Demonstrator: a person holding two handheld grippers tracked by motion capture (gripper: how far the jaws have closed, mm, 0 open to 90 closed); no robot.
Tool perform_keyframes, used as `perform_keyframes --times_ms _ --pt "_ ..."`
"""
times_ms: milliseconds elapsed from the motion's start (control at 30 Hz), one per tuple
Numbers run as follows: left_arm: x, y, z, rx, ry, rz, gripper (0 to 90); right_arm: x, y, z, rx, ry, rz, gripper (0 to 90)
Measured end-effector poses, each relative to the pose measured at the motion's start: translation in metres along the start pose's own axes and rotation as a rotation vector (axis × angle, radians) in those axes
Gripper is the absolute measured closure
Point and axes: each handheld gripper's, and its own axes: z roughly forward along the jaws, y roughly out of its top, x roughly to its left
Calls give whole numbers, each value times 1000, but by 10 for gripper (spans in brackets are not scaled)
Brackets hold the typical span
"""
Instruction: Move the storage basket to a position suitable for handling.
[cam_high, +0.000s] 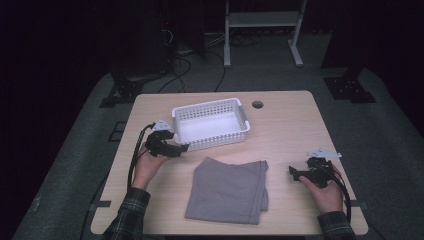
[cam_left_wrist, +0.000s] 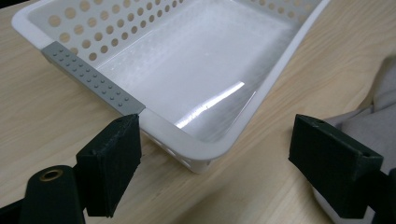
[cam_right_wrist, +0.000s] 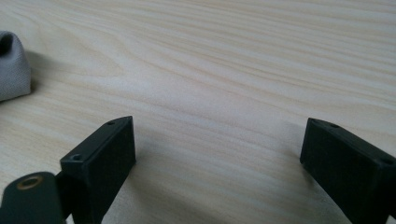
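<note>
Grey cloth (cam_high: 228, 190), folded flat, lay on the near middle of the light wooden bench (cam_high: 290, 125), with a white perforated basket (cam_high: 210, 123) standing empty just behind it. The left gripper (cam_high: 176, 148) hovered at the basket's near left corner, its jaws spread wide; in the left gripper view that corner (cam_left_wrist: 201, 156) sat between the two black jaws, untouched, the basket's grey handle strip (cam_left_wrist: 91, 79) to one side and a fold of the cloth (cam_left_wrist: 369, 116) behind the other jaw. The right gripper (cam_high: 295, 173) rested low just right of the cloth, jaws likewise parted over bare wood, holding nothing, a cloth edge (cam_right_wrist: 13, 65) apart from them.
</note>
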Motion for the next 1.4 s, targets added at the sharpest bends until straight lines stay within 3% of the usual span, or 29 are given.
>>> perform_keyframes --times_ms 733,933,1233,1400 --pt "-34 17 27 -17 -91 41 164 0 0 0 0 0 0 93" --pt "-45 25 35 4 -112 72 163 0 0 0 0 0 0 93" --pt "-27 43 23 -13 -79 75 170 0 0 0 0 0 0 93" --pt "-6 55 22 -16 -43 77 181 0 0 0 0 0 0 93"
